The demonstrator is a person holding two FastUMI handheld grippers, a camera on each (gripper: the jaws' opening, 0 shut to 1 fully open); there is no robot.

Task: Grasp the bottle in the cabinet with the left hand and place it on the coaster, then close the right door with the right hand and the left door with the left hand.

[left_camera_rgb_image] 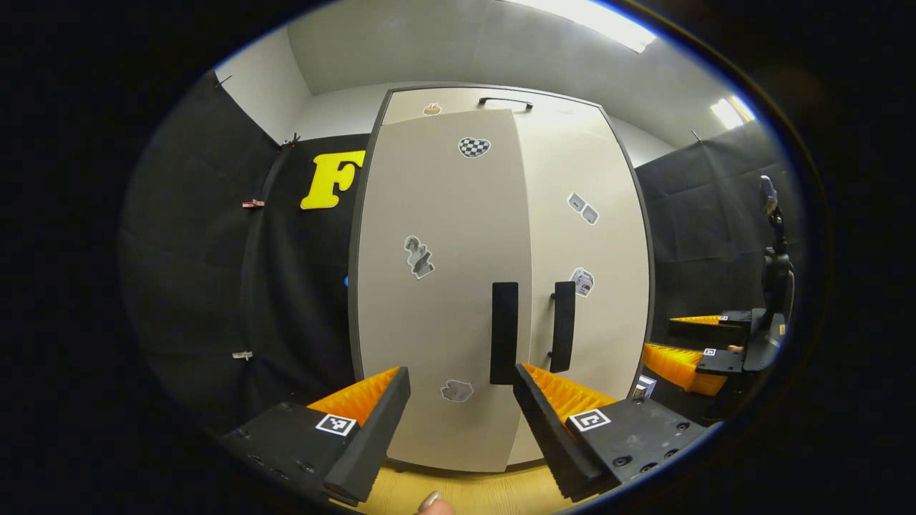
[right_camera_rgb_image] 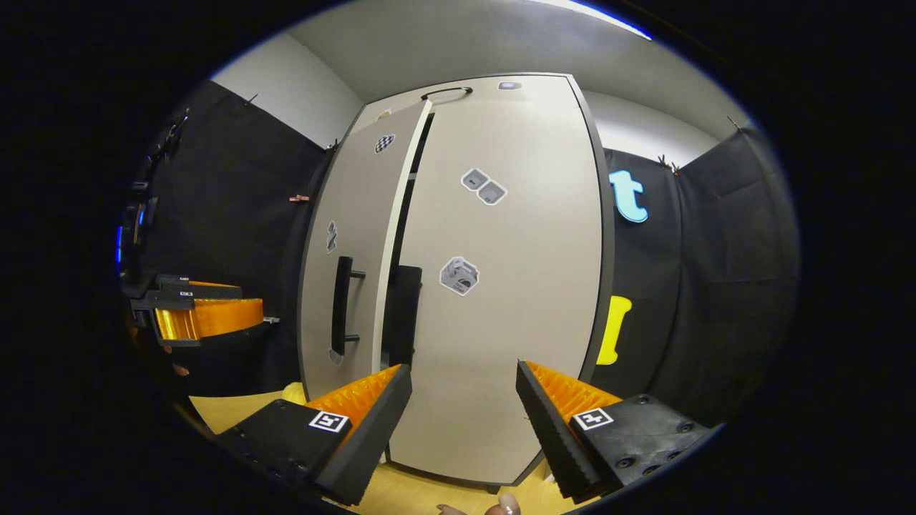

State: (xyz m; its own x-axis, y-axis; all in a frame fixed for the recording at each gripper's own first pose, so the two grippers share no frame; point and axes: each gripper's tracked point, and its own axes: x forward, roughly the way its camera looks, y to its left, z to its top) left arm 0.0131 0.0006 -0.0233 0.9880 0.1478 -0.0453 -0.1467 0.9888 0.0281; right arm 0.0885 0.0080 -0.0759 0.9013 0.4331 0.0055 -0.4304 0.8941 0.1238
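Observation:
The pale cabinet [left_camera_rgb_image: 444, 286] stands straight ahead in the left gripper view. Its left door [left_camera_rgb_image: 436, 236] sits slightly proud of the right door [left_camera_rgb_image: 594, 257], and two dark vertical handles [left_camera_rgb_image: 504, 332] meet at the middle. My left gripper [left_camera_rgb_image: 461, 372] is open a short way in front of the left door, holding nothing. In the right gripper view the right door [right_camera_rgb_image: 515, 286] is flush, while the left door [right_camera_rgb_image: 354, 236] stands ajar with a dark gap along its edge. My right gripper [right_camera_rgb_image: 464, 368] is open and empty before the right door. A small object [left_camera_rgb_image: 644, 387], too small to identify, sits at the cabinet's right foot.
The cabinet stands on a light wooden tabletop [left_camera_rgb_image: 465, 493]. Black cloth walls [left_camera_rgb_image: 215, 286] close in both sides. The right gripper [left_camera_rgb_image: 665, 342] shows far right in the left gripper view; the left gripper [right_camera_rgb_image: 250, 304] shows far left in the right gripper view. A pale yellow shape [right_camera_rgb_image: 293, 391] lies by the cabinet's left foot.

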